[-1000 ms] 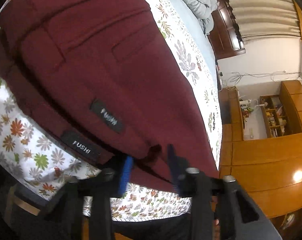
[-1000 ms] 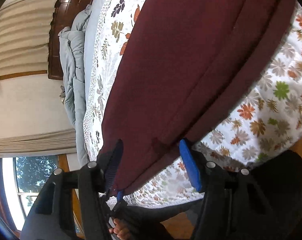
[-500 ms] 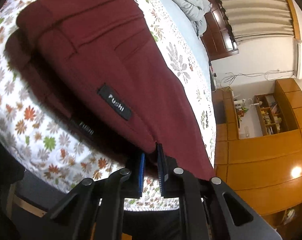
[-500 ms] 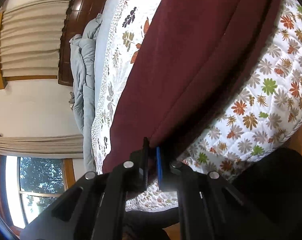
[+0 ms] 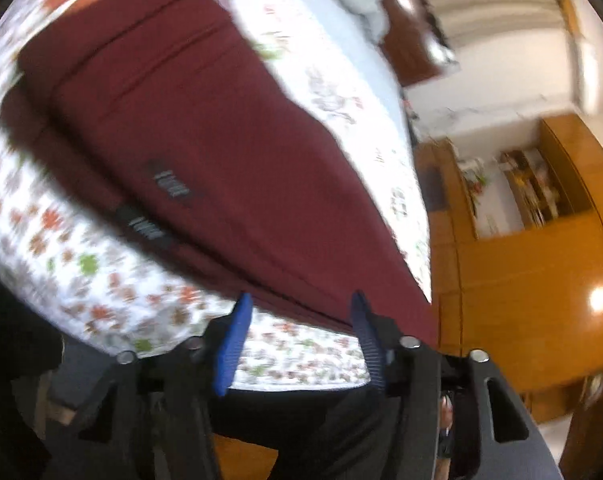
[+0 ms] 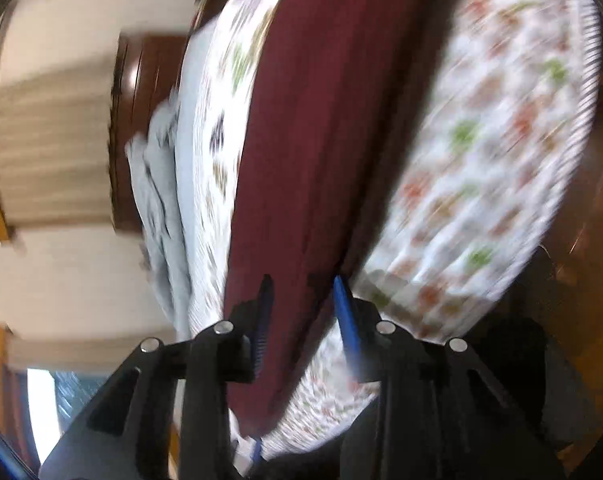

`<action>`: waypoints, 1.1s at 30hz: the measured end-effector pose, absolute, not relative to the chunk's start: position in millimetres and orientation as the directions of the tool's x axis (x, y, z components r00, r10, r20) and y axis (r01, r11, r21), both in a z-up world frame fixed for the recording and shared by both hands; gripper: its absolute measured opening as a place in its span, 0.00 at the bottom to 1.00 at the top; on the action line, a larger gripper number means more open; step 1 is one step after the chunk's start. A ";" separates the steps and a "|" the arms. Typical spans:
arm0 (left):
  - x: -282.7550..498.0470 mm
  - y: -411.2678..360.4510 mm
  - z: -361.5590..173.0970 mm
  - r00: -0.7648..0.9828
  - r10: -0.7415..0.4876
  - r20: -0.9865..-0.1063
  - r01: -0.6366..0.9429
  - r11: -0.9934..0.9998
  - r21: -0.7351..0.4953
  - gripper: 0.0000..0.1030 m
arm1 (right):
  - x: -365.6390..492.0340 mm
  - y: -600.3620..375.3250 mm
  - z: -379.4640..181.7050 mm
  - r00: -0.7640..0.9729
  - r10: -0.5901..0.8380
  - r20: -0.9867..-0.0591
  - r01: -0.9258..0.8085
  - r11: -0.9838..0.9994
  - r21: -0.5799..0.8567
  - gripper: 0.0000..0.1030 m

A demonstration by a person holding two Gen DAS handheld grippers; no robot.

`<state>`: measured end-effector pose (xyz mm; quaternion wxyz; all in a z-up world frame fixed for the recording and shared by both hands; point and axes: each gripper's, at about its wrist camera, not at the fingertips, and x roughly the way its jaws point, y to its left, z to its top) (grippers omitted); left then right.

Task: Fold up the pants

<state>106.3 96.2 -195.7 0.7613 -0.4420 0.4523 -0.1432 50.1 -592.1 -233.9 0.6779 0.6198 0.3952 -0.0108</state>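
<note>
Maroon pants [image 5: 229, 152] blur on quilt [image 5: 81, 276]; label text unreadable.

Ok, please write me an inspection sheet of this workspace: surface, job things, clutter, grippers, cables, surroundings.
Surface: bed with floral quilt, motion-blurred.
Job's things: maroon pants lying on the quilt, two dark labels visible near the edge.
Clutter: grey bedding bunched at the far end.
Grippers: left hand-held gripper open, at the pants' edge; right hand-held gripper open, pants' edge between its fingers.
Cables: thin wires on the white wall.
Surroundings: wooden cabinets, shelf with small items, curtains, window.
</note>
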 end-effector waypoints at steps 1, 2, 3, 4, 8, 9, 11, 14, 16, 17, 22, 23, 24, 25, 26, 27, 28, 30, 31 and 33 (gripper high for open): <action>111.2 94.5 -191.1 0.552 -0.622 -0.556 -0.154 0.579 -0.801 0.59 | 47.8 -601.8 -235.5 0.708 0.463 -0.534 0.502 0.201 0.841 0.35; 118.7 93.3 -186.3 0.557 -0.621 -0.552 -0.126 0.594 -0.795 0.60 | 47.5 -607.9 -236.5 0.721 0.454 -0.523 0.496 0.188 0.847 0.38; 125.8 95.5 -183.6 0.566 -0.608 -0.556 -0.118 0.608 -0.785 0.62 | 48.3 -613.3 -238.4 0.729 0.447 -0.518 0.496 0.176 0.850 0.39; 135.9 99.3 -181.6 0.580 -0.587 -0.565 -0.114 0.628 -0.770 0.66 | 48.8 -615.7 -240.8 0.734 0.446 -0.512 0.497 0.162 0.853 0.40; 175.8 117.7 -202.1 0.535 -0.520 -0.666 -0.179 0.700 -0.691 0.67 | 56.2 -617.5 -248.6 0.728 0.453 -0.515 0.508 0.149 0.849 0.45; 182.5 121.1 -210.9 0.511 -0.516 -0.688 -0.199 0.707 -0.678 0.67 | 57.7 -616.3 -249.6 0.727 0.456 -0.514 0.505 0.153 0.850 0.45; 188.4 125.7 -223.3 0.499 -0.542 -0.677 -0.202 0.687 -0.698 0.67 | 67.0 -613.6 -250.1 0.725 0.457 -0.515 0.502 0.161 0.850 0.45; 188.3 123.5 -222.4 0.504 -0.537 -0.677 -0.187 0.697 -0.692 0.67 | 80.9 -612.1 -253.8 0.725 0.459 -0.513 0.496 0.168 0.852 0.36; 186.3 121.5 -222.0 0.514 -0.532 -0.674 -0.183 0.699 -0.691 0.67 | 80.0 -614.4 -254.5 0.727 0.453 -0.516 0.494 0.177 0.851 0.21; 184.9 120.1 -222.1 0.514 -0.531 -0.674 -0.178 0.703 -0.689 0.67 | 79.2 -614.3 -254.1 0.730 0.447 -0.516 0.490 0.183 0.852 0.18; 178.0 128.5 -226.9 0.515 -0.539 -0.667 -0.174 0.696 -0.697 0.67 | 72.7 -612.8 -256.2 0.719 0.428 -0.548 0.503 0.224 0.835 0.14; 178.2 128.6 -227.1 0.514 -0.538 -0.668 -0.173 0.698 -0.695 0.67 | 76.8 -613.8 -258.9 0.714 0.435 -0.548 0.503 0.225 0.834 0.21; 178.0 128.9 -226.9 0.513 -0.537 -0.670 -0.172 0.701 -0.693 0.67 | 82.2 -613.7 -258.2 0.705 0.443 -0.554 0.498 0.249 0.831 0.23; 175.8 131.7 -226.9 0.513 -0.538 -0.669 -0.172 0.700 -0.694 0.67 | 81.4 -614.0 -255.0 0.707 0.442 -0.551 0.491 0.254 0.833 0.26; 175.4 132.1 -226.3 0.512 -0.540 -0.668 -0.173 0.697 -0.696 0.67 | 78.6 -614.3 -250.8 0.715 0.438 -0.545 0.484 0.252 0.838 0.26; 175.9 132.4 -225.1 0.512 -0.543 -0.665 -0.173 0.693 -0.700 0.68 | 75.8 -614.9 -244.4 0.722 0.420 -0.550 0.481 0.267 0.835 0.26; 175.4 132.5 -223.5 0.515 -0.546 -0.661 -0.171 0.690 -0.703 0.68 | 70.5 -617.1 -232.9 0.738 0.377 -0.560 0.473 0.302 0.827 0.26; 173.3 132.1 -223.2 0.522 -0.548 -0.653 -0.161 0.689 -0.707 0.68 | 66.3 -621.7 -217.7 0.775 0.334 -0.537 0.435 0.335 0.836 0.28; 173.3 131.7 -224.0 0.522 -0.547 -0.654 -0.154 0.694 -0.703 0.69 | 68.9 -623.7 -215.0 0.790 0.340 -0.510 0.405 0.335 0.851 0.31; 173.5 131.4 -225.5 0.520 -0.541 -0.662 -0.151 0.704 -0.694 0.69 | 78.8 -629.4 -217.3 0.798 0.355 -0.486 0.376 0.336 0.863 0.36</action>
